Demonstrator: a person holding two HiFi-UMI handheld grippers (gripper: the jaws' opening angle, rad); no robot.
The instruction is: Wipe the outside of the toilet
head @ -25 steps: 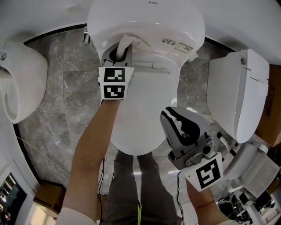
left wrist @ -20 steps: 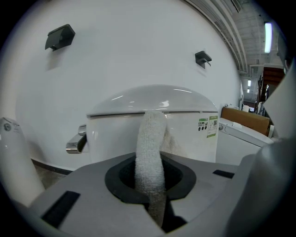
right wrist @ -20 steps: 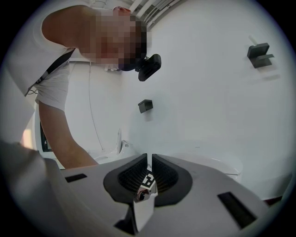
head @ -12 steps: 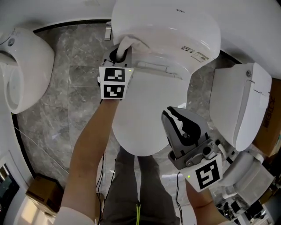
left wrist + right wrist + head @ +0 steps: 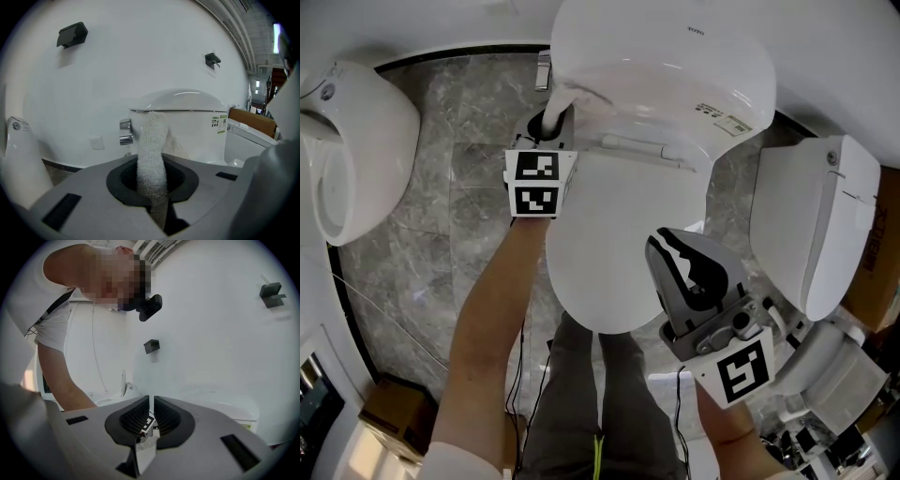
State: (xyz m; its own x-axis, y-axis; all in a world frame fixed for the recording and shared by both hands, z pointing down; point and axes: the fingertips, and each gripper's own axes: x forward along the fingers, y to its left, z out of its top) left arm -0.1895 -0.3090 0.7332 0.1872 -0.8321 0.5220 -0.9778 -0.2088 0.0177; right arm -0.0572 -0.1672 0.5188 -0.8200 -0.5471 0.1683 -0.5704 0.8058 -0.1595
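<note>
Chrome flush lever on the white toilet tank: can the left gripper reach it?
Probably yes: the left gripper, shut on a white terry cloth, sits near the chrome lever; nothing lies between.

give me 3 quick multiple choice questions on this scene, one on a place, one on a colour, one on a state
1. Where does the cloth touch?
A the floor
B the toilet tank
C the wall

2. What colour is the cloth?
A blue
B white
C yellow

3. How is the right gripper?
A wide open
B shut on the cloth
C shut and empty

Key: B, the cloth's end lies against the tank front; B, it shows white in both views; C, its jaws stand together with nothing between them.
</note>
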